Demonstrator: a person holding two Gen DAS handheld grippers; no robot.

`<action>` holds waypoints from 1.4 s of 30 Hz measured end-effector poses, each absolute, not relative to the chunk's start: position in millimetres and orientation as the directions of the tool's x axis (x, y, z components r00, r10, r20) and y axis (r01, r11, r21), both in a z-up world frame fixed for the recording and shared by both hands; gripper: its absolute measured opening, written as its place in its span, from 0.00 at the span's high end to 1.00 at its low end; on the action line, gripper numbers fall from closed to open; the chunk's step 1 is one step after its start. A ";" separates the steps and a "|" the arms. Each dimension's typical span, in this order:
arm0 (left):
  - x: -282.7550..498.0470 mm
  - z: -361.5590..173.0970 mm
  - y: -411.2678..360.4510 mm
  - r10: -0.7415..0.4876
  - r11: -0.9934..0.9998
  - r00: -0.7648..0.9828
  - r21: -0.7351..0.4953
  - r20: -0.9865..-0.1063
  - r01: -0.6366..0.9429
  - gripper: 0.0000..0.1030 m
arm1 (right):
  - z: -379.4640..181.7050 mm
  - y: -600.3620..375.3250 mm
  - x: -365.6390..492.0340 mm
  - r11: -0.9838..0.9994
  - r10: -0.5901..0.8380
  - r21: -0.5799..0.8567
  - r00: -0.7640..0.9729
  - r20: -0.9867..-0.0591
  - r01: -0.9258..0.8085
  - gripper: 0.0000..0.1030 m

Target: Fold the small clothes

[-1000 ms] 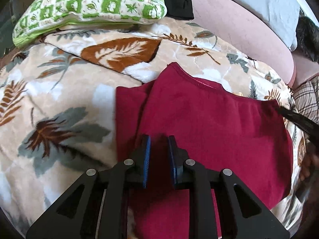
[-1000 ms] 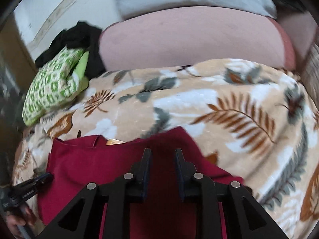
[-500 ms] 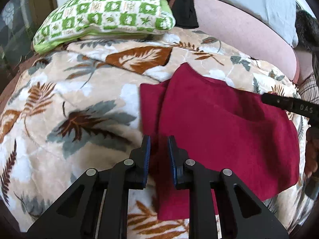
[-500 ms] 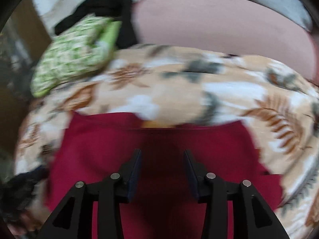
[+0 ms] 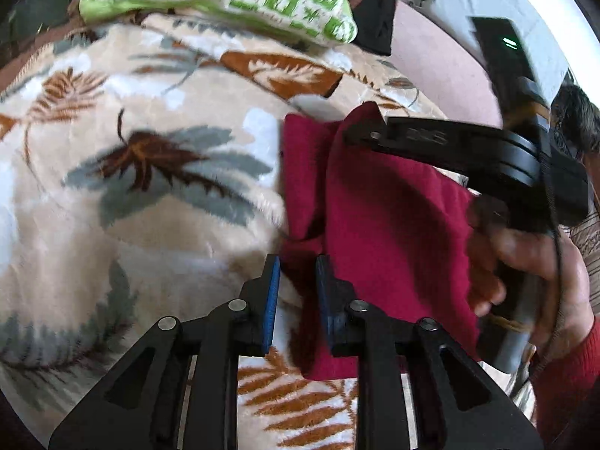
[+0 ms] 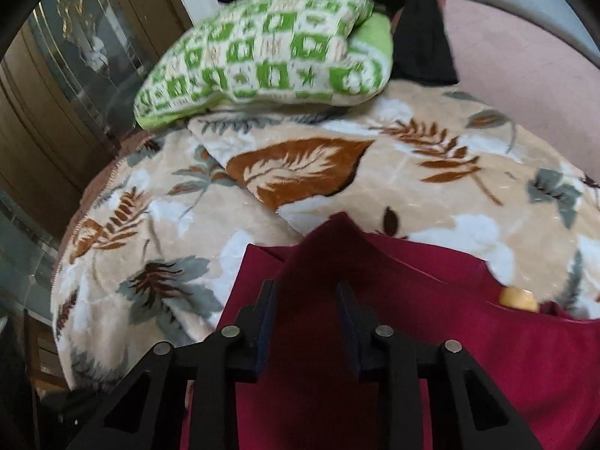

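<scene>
A dark red garment (image 5: pixel 393 225) lies folded on a leaf-patterned blanket (image 5: pixel 150 150). One layer of it overlaps another along the left side. My left gripper (image 5: pixel 298 266) hovers over the garment's near left edge. Its jaws are opening and red cloth shows in the gap, but the pads do not press on it. My right gripper (image 6: pixel 305 292) is over the far left part of the garment (image 6: pixel 412 337), just short of its pointed corner. Its jaws are closing with cloth between them, not pinched. The left wrist view shows the right gripper (image 5: pixel 362 133) from the side, held by a hand (image 5: pixel 532 262).
A green-and-white checked pillow (image 6: pixel 262 63) and black clothing (image 6: pixel 420 37) lie at the far end of the blanket. A pink padded backrest (image 6: pixel 525 56) runs along the right. A brown glass-fronted cabinet (image 6: pixel 48 112) stands on the left. A small yellow thing (image 6: pixel 519 298) peeks out at the garment's far edge.
My left gripper slid left, from over the garment to its left edge. My right gripper swung left across the garment to its far left corner, and its jaws widened and then narrowed.
</scene>
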State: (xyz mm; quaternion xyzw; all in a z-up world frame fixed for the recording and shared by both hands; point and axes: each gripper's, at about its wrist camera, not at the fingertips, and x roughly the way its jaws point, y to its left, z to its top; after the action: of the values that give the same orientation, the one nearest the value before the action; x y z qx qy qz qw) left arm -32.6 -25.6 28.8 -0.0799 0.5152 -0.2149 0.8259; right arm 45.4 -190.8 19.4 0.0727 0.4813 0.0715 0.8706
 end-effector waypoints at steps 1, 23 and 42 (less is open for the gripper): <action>-31.2 25.5 -24.4 -0.440 0.894 0.376 -0.361 -0.815 0.264 0.70 | 13.4 -187.4 51.3 0.982 0.179 0.183 0.515 -0.838 -0.044 0.76; -47.0 27.8 -22.2 -0.575 0.811 0.275 -0.493 -0.770 0.314 0.40 | 24.6 -170.8 53.0 0.981 0.195 0.190 0.329 -0.924 -0.047 0.30; -47.4 14.3 -18.5 -0.499 0.865 0.322 -0.442 -0.804 0.236 0.38 | -6.9 -137.3 65.9 0.994 -0.015 -0.047 0.305 -0.952 -0.097 0.56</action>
State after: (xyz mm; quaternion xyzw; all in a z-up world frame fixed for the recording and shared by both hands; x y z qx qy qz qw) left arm -47.4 -18.5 14.3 -0.1228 0.5353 -0.2286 0.8038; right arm 65.9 -137.3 -6.9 -0.0477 0.5888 0.0256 0.8065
